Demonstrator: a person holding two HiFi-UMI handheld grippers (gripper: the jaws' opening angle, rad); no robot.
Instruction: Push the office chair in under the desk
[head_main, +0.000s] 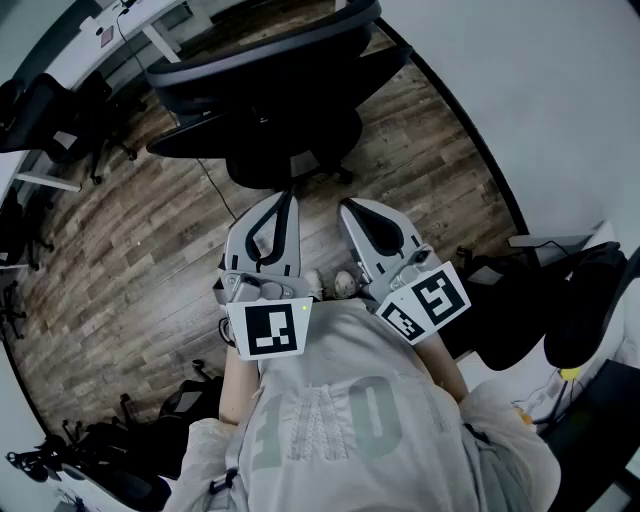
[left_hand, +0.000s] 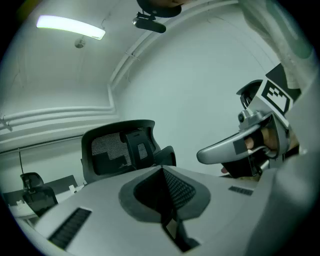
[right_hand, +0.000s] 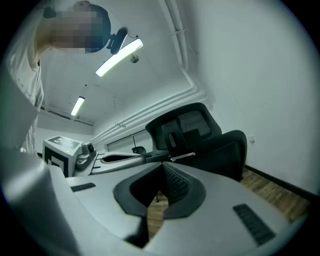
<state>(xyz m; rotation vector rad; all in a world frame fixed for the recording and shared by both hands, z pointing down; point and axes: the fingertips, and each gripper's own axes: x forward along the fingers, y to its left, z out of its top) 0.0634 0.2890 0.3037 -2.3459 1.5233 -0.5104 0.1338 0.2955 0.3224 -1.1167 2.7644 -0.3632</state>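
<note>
Closest in the head view is the person's pale shirt (head_main: 330, 420), and just in front of it both grippers are held side by side, pointing forward. On the left gripper (head_main: 284, 205) and the right gripper (head_main: 351, 210) the fingers lie together, with nothing in them. Farther ahead the chair (head_main: 270, 110) stands on the wooden floor (head_main: 130, 230), apart from both grippers. It is black, with a wide curved back, and its wheeled base shows below it. At the far left there is a white desk (head_main: 110, 30), beyond the chair. A plain wall (head_main: 550, 100) runs along the right.

In the left gripper view the left gripper (left_hand: 163, 175) has its jaws closed on each other and empty. Beyond them is the chair (left_hand: 120, 152), with its back toward the camera: a dark frame with a mesh panel. The right gripper (left_hand: 235, 147) shows at the right.

In the right gripper view the right gripper (right_hand: 162, 170) is also closed, and nothing is held. The chair (right_hand: 195, 135) is far ahead, slightly to the right, with a black mesh back and a dark seat. The left gripper (right_hand: 100, 160) shows at the left.
</note>
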